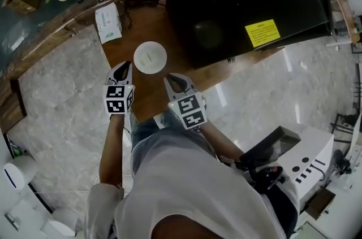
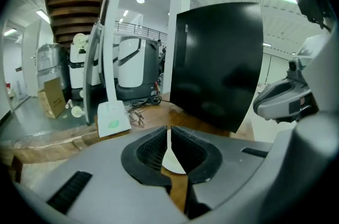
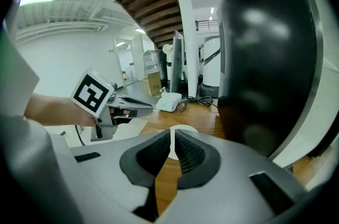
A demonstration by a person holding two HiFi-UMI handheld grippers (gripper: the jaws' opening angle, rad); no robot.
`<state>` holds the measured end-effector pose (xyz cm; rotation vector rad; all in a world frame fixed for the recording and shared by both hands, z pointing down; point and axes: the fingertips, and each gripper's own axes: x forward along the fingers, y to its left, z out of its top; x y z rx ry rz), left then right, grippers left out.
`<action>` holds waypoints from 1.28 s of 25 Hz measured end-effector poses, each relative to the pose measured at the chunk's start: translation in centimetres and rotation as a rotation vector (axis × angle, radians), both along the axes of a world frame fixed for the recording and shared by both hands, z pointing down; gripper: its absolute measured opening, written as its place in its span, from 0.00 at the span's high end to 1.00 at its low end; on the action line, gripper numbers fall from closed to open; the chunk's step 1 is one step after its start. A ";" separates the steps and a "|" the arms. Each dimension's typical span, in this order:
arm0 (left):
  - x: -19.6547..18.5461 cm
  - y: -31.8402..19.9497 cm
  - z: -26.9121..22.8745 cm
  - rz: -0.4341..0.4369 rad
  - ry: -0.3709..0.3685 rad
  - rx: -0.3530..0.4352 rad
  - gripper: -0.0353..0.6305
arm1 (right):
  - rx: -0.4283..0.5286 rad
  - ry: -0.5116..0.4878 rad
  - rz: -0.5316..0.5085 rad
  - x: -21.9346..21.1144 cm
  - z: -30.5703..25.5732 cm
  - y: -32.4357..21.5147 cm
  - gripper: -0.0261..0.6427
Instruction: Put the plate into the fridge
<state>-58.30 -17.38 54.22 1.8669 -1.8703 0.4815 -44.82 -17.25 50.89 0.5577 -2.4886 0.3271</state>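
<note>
Our left claw [image 1: 123,68] and right claw [image 1: 174,81] are both squeezed tight with nothing in them, and the plate [image 1: 150,57] sits flat on the table [image 1: 148,92] just ahead of them, beside the fridge [image 1: 243,0]. If we reach in without spreading a claw first, we may only push the plate along the wood and off the edge, where it could break. The fridge door looks closed too, so we could bump the plate into it.

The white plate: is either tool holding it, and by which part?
Nothing is held. The left tool and the right tool are shut and empty; the plate lies on the wooden table ahead of them.
</note>
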 end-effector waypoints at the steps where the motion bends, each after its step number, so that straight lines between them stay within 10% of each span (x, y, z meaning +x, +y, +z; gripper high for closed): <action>1: -1.3 -1.2 1.5 0.024 0.010 -0.031 0.91 | -0.011 0.009 0.019 -1.0 1.1 -0.8 0.93; 7: -6.4 -7.2 8.5 0.144 0.045 -0.176 0.92 | -0.337 -0.083 0.214 -4.5 6.5 -3.1 0.93; 17: -7.0 -11.8 15.8 0.301 0.048 -0.320 0.92 | -0.497 -0.091 0.405 -6.7 14.0 -6.5 0.71; 24: -6.4 -13.3 17.5 0.267 0.114 -0.268 0.92 | -0.574 -0.057 0.545 -6.3 19.7 -9.6 0.71; 32: -5.8 -14.4 18.5 0.286 0.025 -0.231 0.92 | -0.677 -0.129 0.542 -7.1 22.0 -10.1 0.68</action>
